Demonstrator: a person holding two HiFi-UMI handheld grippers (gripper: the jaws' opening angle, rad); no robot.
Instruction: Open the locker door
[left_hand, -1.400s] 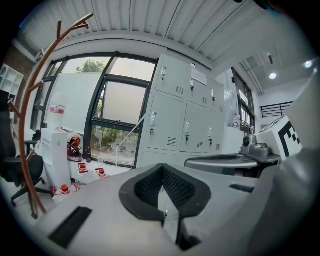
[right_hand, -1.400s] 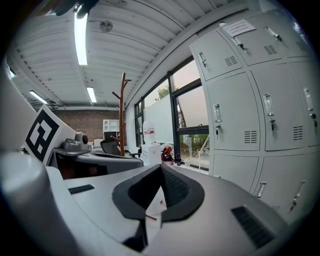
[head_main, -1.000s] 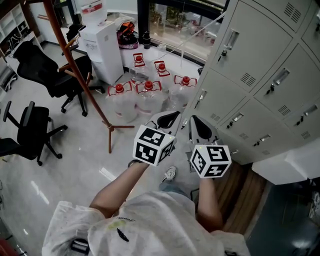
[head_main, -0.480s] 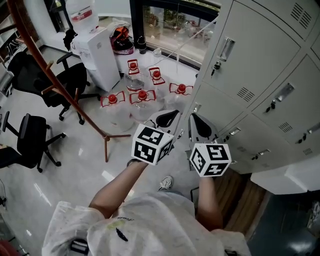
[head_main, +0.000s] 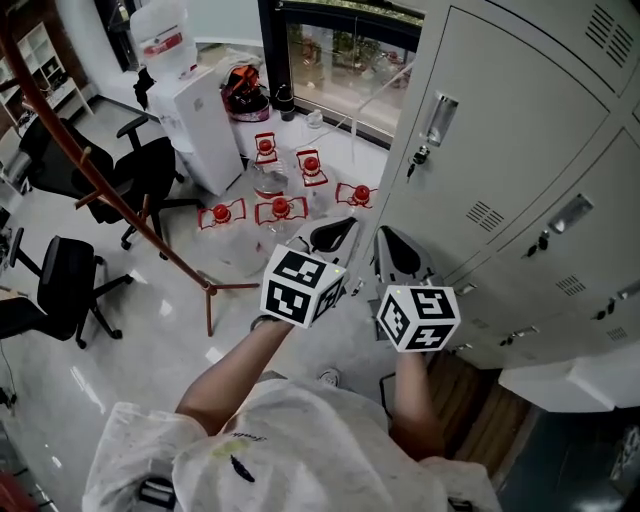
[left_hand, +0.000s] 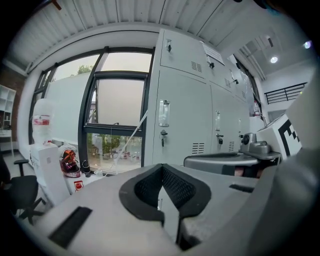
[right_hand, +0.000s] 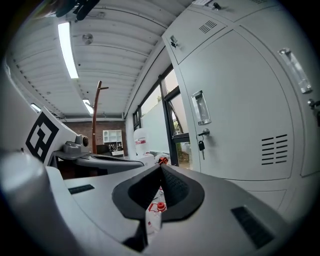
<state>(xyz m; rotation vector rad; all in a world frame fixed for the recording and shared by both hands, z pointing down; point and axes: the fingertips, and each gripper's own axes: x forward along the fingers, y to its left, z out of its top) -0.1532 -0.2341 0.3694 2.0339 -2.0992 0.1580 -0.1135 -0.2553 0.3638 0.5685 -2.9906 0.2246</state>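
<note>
Pale grey sheet metal fills the right side of the room: a bank of lockers (head_main: 560, 230), flat-faced, with small slotted vents. The locker door (head_main: 500, 130) at the far left end of the bank, next to the window, sits closed and flush. A clear, upright rectangular pull handle (head_main: 438, 118) is set near its left edge, and a small key (head_main: 412, 160) hangs in the lock just below.

The person holds the left gripper (head_main: 338, 230) and the right gripper (head_main: 392, 245) side by side, near that door but apart from it. Each carries one of the white marker cubes (head_main: 300, 287) printed with black squares. On both, the smooth grey jaws are closed. Their ribbed black pads meet at the tips around a teardrop-shaped hollow, and nothing is held in either.

To the left, clear plastic water bottles (head_main: 280, 210) with red caps and handles stand clustered on the glossy pale floor (head_main: 150, 340). Farther left are a boxy white water dispenser (head_main: 205, 110), a slanting wooden coat stand (head_main: 100, 160) and black office chairs (head_main: 150, 165).
</note>
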